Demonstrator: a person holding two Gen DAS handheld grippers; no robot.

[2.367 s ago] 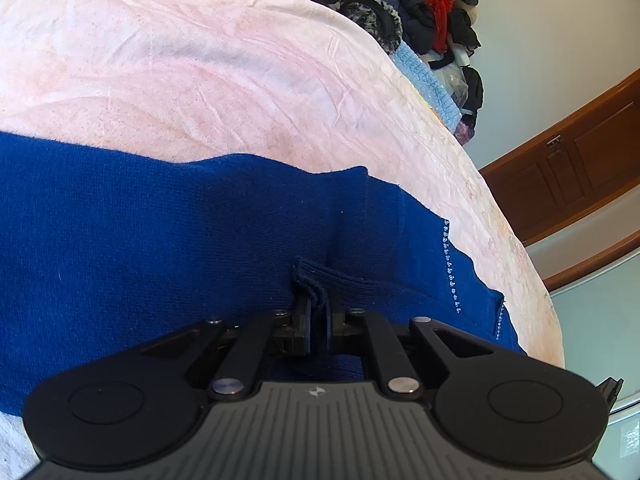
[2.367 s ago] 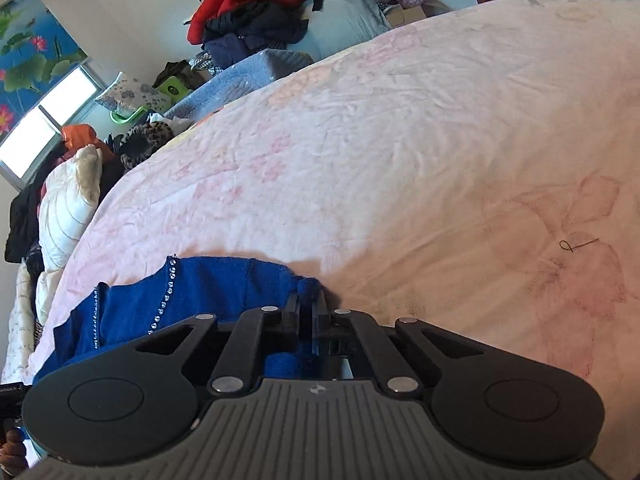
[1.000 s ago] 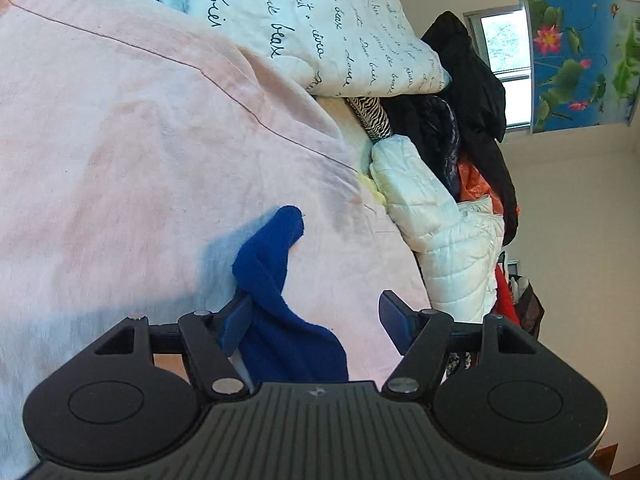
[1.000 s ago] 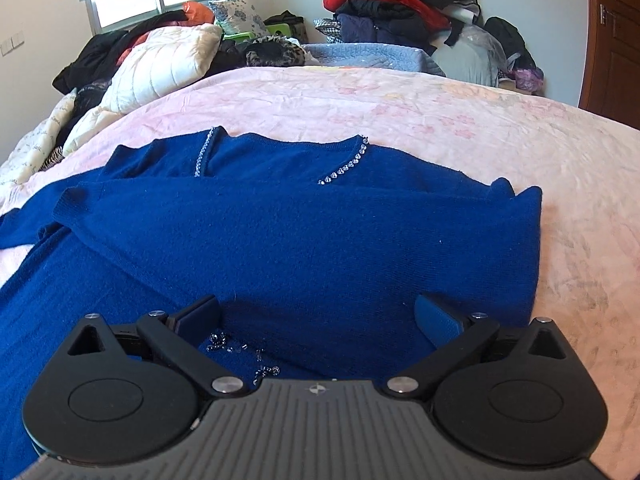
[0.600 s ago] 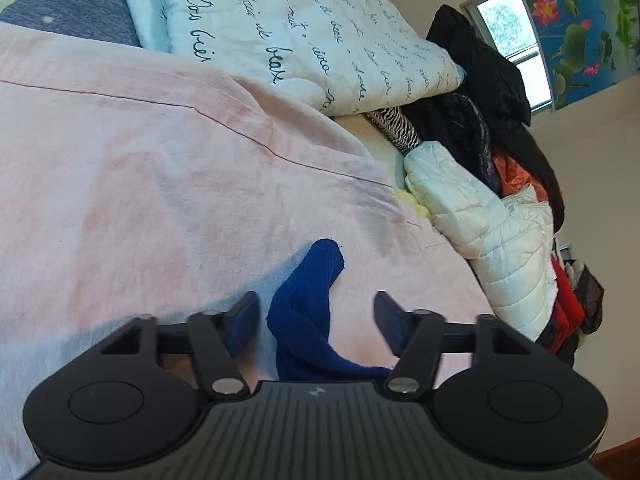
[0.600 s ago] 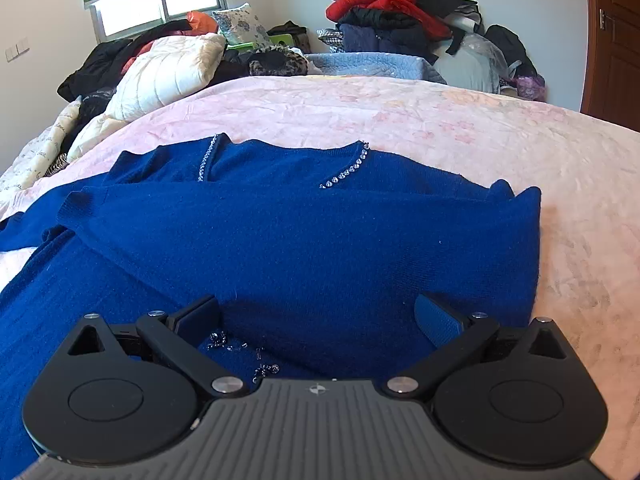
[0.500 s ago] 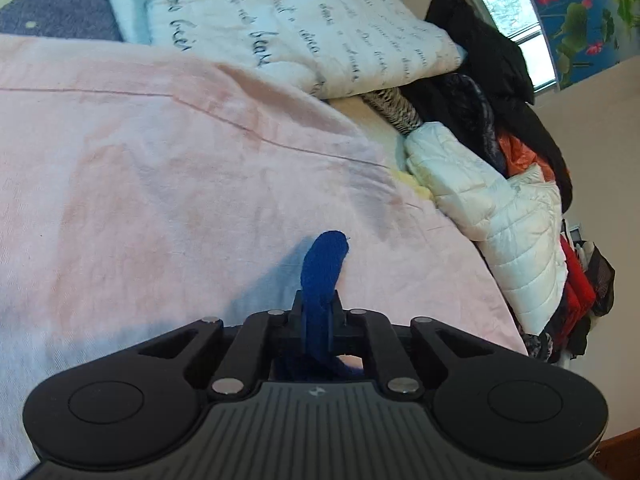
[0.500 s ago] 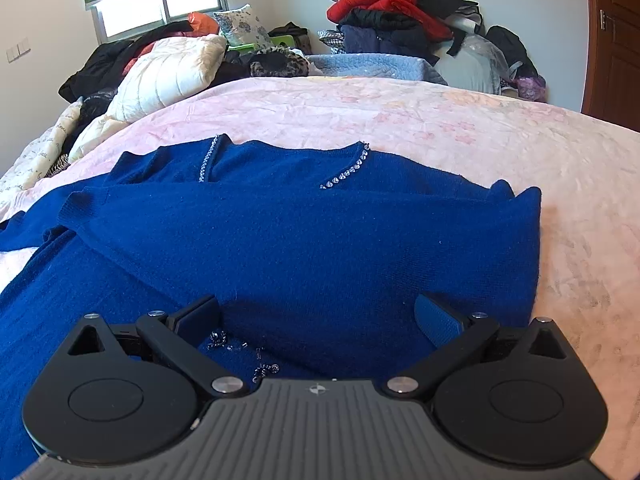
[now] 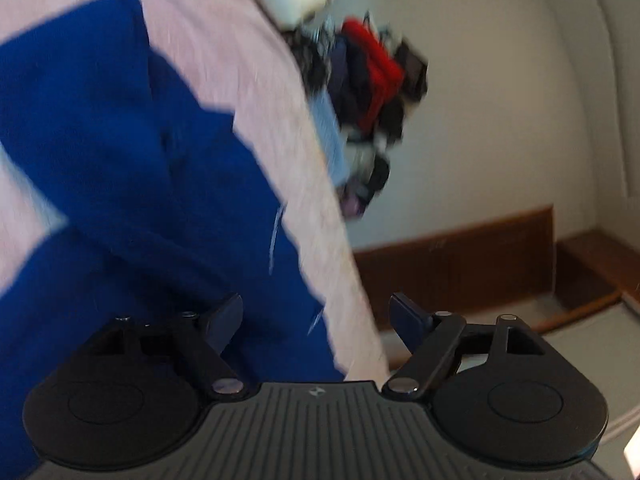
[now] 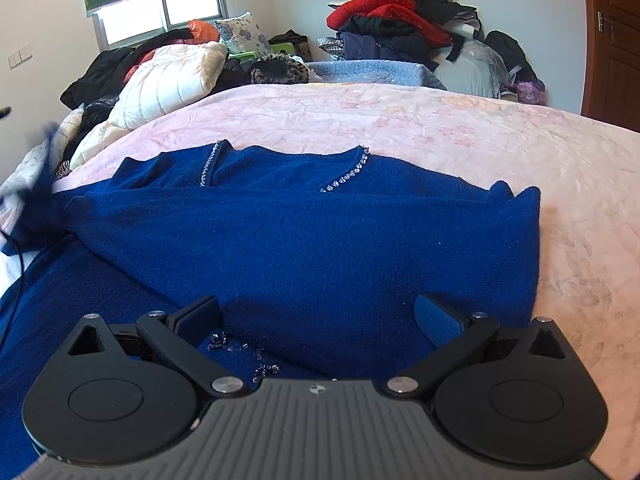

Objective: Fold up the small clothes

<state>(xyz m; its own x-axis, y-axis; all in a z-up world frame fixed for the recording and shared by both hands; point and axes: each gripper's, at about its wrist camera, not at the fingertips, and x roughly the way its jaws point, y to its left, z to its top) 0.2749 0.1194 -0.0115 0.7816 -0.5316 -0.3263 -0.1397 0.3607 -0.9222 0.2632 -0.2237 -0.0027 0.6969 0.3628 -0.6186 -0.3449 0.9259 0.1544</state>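
Note:
A dark blue knit sweater [image 10: 300, 232] with a beaded neckline lies on the pink bed sheet [image 10: 440, 132], one sleeve folded across its body. My right gripper [image 10: 316, 302] hovers open just above its near part, nothing between the pads. At the left edge of the right wrist view the other sleeve [image 10: 38, 200] shows as a blue blur. The left wrist view is motion-blurred: my left gripper [image 9: 316, 300] is over the sweater [image 9: 120, 180] near the bed's edge. Its jaws are opening, and blue cloth lies under the left finger with neither pad pressing it.
Clothes are piled at the far side of the bed [image 10: 392, 12], with a white quilted jacket [image 10: 168, 80] and dark garments at the back left under the window. A wooden door [image 10: 612, 40] stands at right. Past the bed edge, the left view shows wall and wooden trim [image 9: 460, 264].
The left gripper shut on the blue sleeve end, swung fast across toward the sweater's body, and its jaws now stand apart. The right gripper has not moved.

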